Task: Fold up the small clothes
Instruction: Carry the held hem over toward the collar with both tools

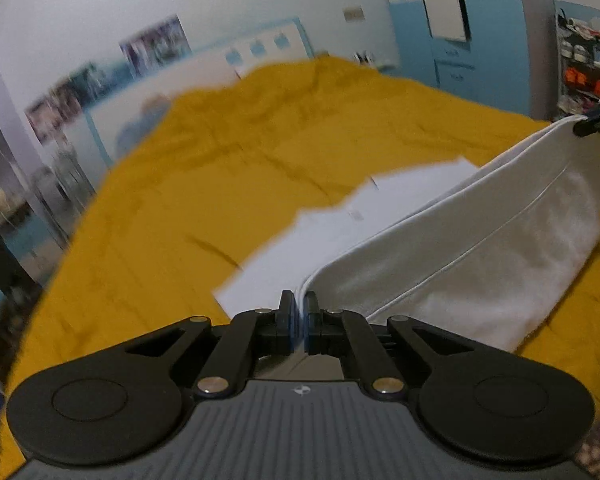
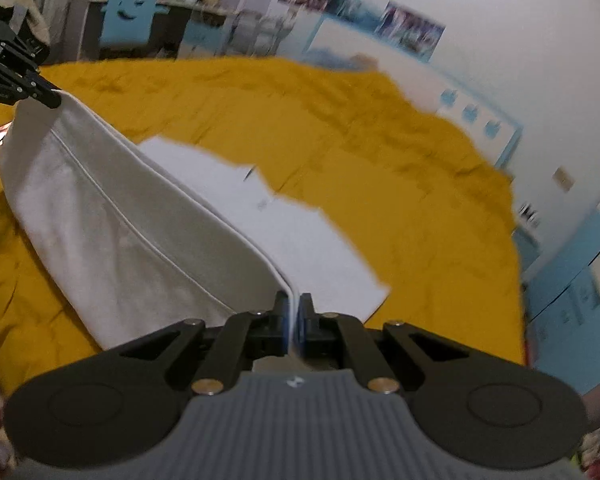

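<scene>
White garment (image 1: 480,248) is up off the bed along one edge, strung taut btwn both tongs, w/ the rest of it lying flat on the yellow bedspread (image 1: 220,168) further out. The lifted part hangs as a folded-over flap w/ a stitched seam running along it; the flat part shows a small tag near its far edge, blurry.

Left gripper (image 1: 299,312): jaws pinched nearly together, blue pads clamping the garment's edge right at the tips, cloth squeezed in the thin gap. Right gripper (image 2: 294,314): same deal, jaws almost closed on the other corner of that edge, fabric sandwiched btwn the pads.

From the left wrist view the right gripper shows at the far right, tips biting the raised corner. From the right wrist view the left gripper shows at upper left, gripping its corner too. So the held edge spans btwn the two, sagging a little in the middle.

Bedspread is wrinkled and covers the whole bed. Behind it: pale wall (image 1: 100,8) w/ photo prints (image 2: 414,34), blue-and-white panels, a shelf (image 1: 584,64) w/ clutter. All blurred.
</scene>
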A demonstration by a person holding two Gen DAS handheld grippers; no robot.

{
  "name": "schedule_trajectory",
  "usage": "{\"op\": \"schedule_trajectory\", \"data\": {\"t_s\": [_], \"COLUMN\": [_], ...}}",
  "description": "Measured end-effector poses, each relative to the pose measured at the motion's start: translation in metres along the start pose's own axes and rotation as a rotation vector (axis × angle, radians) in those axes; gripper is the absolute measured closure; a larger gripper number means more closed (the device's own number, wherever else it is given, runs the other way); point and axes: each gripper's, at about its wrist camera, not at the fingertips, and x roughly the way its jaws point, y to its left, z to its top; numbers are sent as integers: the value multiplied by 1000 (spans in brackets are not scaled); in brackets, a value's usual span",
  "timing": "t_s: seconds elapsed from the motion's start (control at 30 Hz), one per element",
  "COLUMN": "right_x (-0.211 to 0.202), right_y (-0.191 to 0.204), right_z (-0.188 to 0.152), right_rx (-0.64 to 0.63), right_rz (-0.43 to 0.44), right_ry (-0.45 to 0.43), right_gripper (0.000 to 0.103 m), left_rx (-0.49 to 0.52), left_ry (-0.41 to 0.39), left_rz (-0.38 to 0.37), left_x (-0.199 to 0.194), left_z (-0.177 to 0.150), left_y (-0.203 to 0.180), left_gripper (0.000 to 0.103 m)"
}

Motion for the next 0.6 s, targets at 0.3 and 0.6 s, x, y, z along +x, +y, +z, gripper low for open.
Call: {"op": "schedule_trajectory", "data": {"t_s": [0.3, 0.6], "right_x": [20, 106], "right_y": [-42, -76], "right_z": [67, 98], "right_rx": [-53, 57], "right_rz": [-104, -134], "right_ry": [-104, -88], "right_gripper": [103, 103], "left_rx": [-8, -88], "left_ry": [-109, -51], "left_rz": [86, 128], "left_x": [33, 117], "left_z": [62, 76], "left_y": [28, 40], "left_gripper": [99, 99]}}
